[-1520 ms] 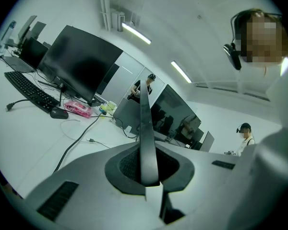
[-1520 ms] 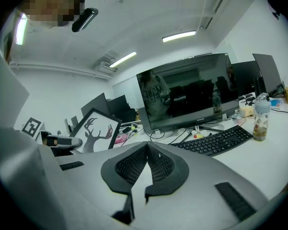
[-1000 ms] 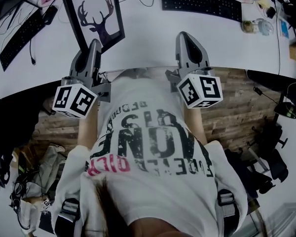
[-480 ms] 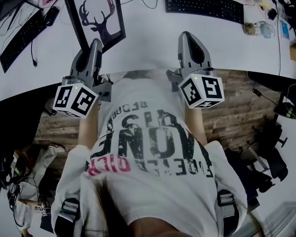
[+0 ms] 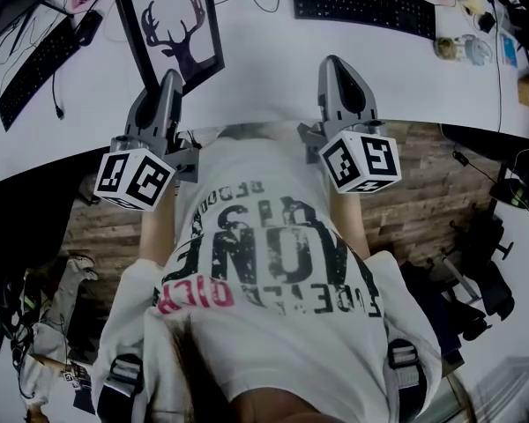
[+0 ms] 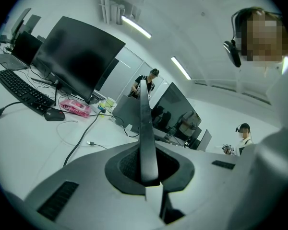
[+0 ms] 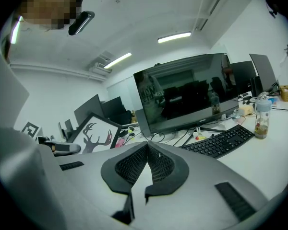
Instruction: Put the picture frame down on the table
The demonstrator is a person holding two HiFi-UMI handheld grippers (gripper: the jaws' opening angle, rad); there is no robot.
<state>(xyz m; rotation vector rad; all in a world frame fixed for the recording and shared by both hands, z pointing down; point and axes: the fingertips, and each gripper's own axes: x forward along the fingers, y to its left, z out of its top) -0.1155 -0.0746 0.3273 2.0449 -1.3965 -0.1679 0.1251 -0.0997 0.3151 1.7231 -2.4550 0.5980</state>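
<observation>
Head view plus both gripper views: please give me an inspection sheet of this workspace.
Surface: white table with a curved front edge.
Job's things: picture frame with a deer print, tilted; cannot tell whether it touches the table.
Clutter: right keyboard; left keyboard; mouse; pink pack; bottle; monitor.
Grippers: left claw shut on the picture frame's edge; right claw shut, nothing in it.
Cables: black cable lying loose on the table.
Surroundings: wooden floor; another person in the background.
</observation>
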